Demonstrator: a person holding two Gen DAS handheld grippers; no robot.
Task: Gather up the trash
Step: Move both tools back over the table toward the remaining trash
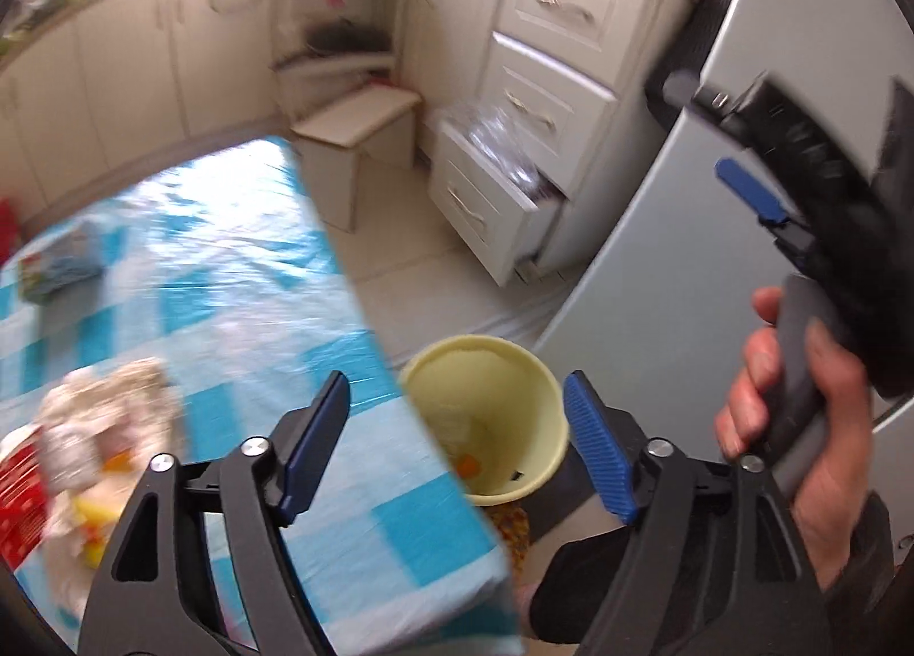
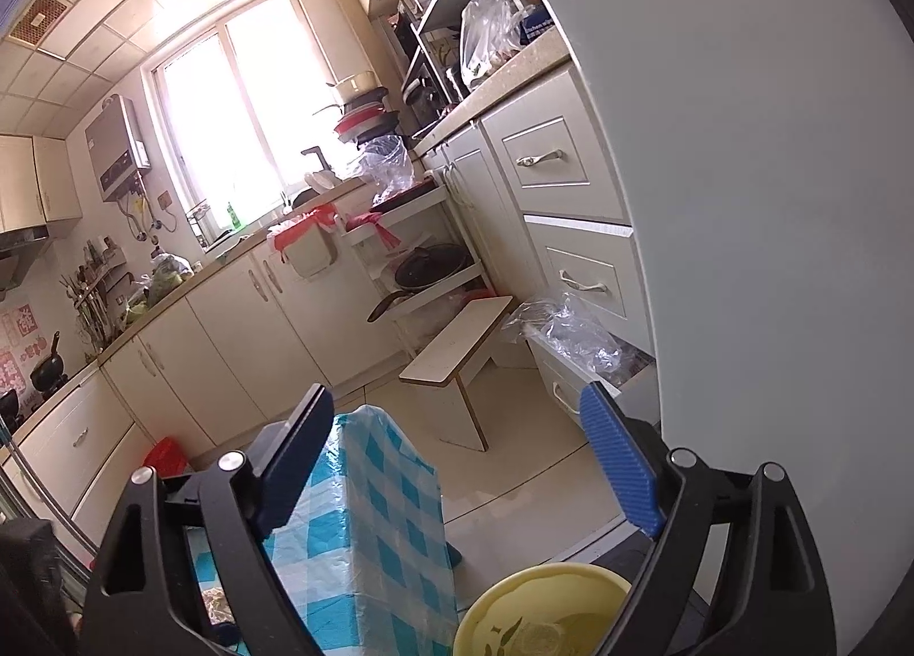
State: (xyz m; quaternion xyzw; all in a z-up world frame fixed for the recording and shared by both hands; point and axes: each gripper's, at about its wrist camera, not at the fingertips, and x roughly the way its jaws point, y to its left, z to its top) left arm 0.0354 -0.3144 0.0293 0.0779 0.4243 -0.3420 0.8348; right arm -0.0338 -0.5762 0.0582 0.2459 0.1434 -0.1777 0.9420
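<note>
A pale yellow bin (image 1: 491, 422) stands on the floor beside the table with the blue checked cloth (image 1: 228, 267); scraps lie inside it, one orange. A heap of crumpled paper and wrappers (image 1: 97, 439) lies on the table at the left. My left gripper (image 1: 457, 450) is open and empty above the table edge and the bin. My right gripper (image 1: 754, 199) shows at the right, held in a hand, raised near the fridge. In the right wrist view my right gripper (image 2: 457, 484) is open and empty above the bin (image 2: 542, 610) and the table corner (image 2: 388, 484).
A grey fridge (image 2: 742, 256) fills the right. White drawers (image 1: 542, 102) stand behind, the lowest open with clear plastic bags (image 2: 571, 336). A small white stool (image 2: 457, 347) stands on the tiled floor. A folded packet (image 1: 57, 262) lies on the table's far side.
</note>
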